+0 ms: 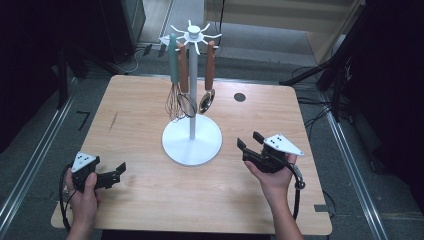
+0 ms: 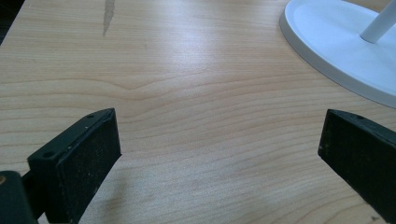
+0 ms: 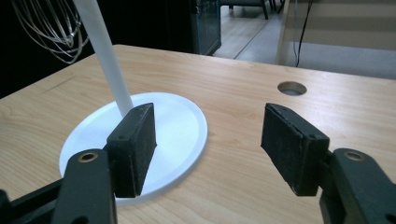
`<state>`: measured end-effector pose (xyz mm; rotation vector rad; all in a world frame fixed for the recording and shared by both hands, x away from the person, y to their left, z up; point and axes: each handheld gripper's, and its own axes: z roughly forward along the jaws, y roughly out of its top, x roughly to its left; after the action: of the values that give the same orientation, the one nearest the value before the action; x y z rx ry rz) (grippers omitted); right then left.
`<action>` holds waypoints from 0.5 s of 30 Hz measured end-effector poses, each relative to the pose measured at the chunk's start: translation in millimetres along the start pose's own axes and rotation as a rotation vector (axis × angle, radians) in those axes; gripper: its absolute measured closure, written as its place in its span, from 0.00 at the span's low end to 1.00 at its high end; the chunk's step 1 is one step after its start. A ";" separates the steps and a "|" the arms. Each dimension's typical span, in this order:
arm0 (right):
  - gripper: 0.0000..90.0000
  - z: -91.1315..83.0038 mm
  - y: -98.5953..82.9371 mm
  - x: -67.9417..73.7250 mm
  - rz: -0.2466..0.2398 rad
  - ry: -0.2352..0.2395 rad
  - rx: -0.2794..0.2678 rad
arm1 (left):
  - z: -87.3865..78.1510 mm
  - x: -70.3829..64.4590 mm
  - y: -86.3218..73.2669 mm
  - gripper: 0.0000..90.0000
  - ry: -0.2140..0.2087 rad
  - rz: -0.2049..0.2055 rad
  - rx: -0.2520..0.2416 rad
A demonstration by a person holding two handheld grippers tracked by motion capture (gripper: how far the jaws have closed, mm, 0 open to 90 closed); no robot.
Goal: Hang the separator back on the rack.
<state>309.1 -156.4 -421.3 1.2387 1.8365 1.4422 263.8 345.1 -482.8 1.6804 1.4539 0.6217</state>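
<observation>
White utensil stand (image 1: 192, 140) mid-tabletop (image 1: 140, 200), whisk (image 1: 174, 102) and spoon (image 1: 207, 100) hanging from its hooks. Left claw (image 1: 118, 171) wide open, empty, near front-left edge. Right claw (image 1: 249, 141) also gaping, empty, just beside stand base.

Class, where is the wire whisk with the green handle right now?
In the high view, the green-handled wire whisk hangs leftmost on the white utensil stand, beside a brown-handled utensil, near the table's middle.

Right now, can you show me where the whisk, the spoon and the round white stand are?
whisk (image 1: 174, 102): high view, on its wire loops.
spoon (image 1: 207, 100): high view, on its shiny bowl.
round white stand (image 1: 178, 142): high view, on a bare part of its flat base.
</observation>
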 end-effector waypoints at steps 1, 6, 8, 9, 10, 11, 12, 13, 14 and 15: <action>0.40 -0.9 -3.3 -1.9 0.004 -0.004 0.003 | 0.1 -0.1 0.0 0.00 0.001 0.000 0.000; 0.39 -4.3 -15.1 -8.4 0.009 -0.023 0.021 | 0.3 -0.2 -0.1 0.00 0.001 0.001 0.001; 0.37 -5.9 -20.7 -11.7 0.014 -0.036 0.029 | 0.5 -0.4 -0.1 0.00 0.002 0.001 0.001; 0.37 -6.7 -22.4 -12.5 0.020 -0.040 0.035 | 0.5 -0.5 -0.1 0.00 0.003 0.002 0.002; 0.37 -8.5 -27.9 -15.3 0.023 -0.052 0.033 | 0.6 -0.6 -0.2 0.00 0.004 0.003 0.002; 0.37 -8.5 -27.9 -15.3 0.023 -0.052 0.033 | 0.6 -0.6 -0.2 0.00 0.004 0.003 0.002; 0.36 -9.0 -30.7 -16.6 0.024 -0.058 0.035 | 0.7 -0.7 -0.2 0.00 0.004 0.004 0.002; 0.36 -9.8 -33.3 -17.6 0.026 -0.061 0.043 | 0.7 -0.9 -0.2 0.00 0.006 0.004 0.004; 0.36 -10.4 -36.1 -19.2 0.023 -0.069 0.049 | 1.0 -1.2 -0.4 0.00 0.008 0.005 0.002; 0.36 -11.2 -38.5 -20.6 0.025 -0.072 0.052 | 1.2 -1.3 -0.4 0.00 0.009 0.010 0.004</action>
<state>296.1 -180.9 -456.8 1.3262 1.8265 1.3527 264.2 343.5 -483.6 1.6909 1.4546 0.6336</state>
